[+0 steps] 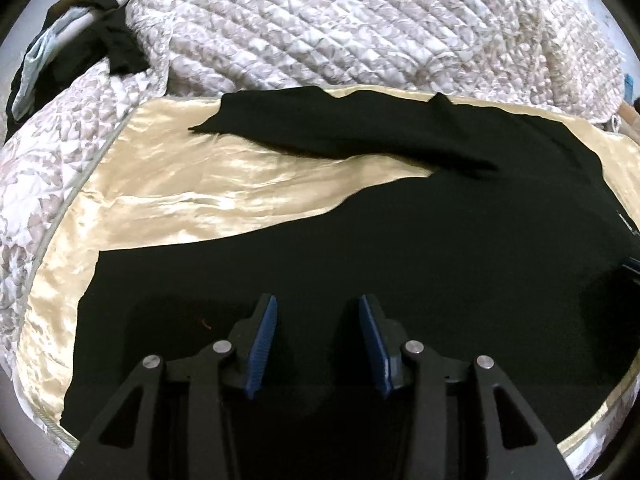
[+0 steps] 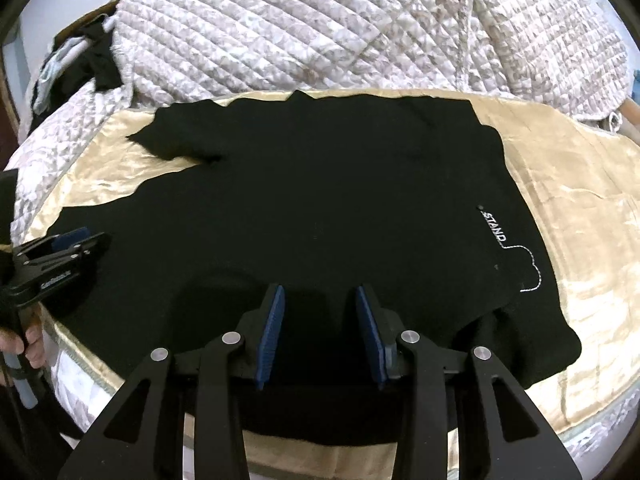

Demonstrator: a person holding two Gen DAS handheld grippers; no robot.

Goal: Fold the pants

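From the left wrist view, the black pants [image 1: 360, 248] lie spread on the gold satin sheet [image 1: 172, 196] of a bed, one leg reaching toward ten o'clock and the other toward nine, the two still apart, so no fold looks made and the whole folding seems left to do. The left gripper [image 1: 318, 344] points steeply down over the near leg, its blue pads [image 1: 262, 350] spread with only flat cloth below, nothing pinched. A quilted blanket [image 1: 360, 28] is heaped at twelve o'clock. From the right wrist view, the pants [image 2: 320, 200] fill the middle, waist end at three o'clock with white "STAND" lettering [image 2: 494, 226]. The right gripper [image 2: 320, 334] tilts down over the near edge, fingers apart, gripping nothing. At nine o'clock the left gripper [image 2: 66, 242] hovers just above the cloth, a hand [image 2: 24, 344] on its handle.
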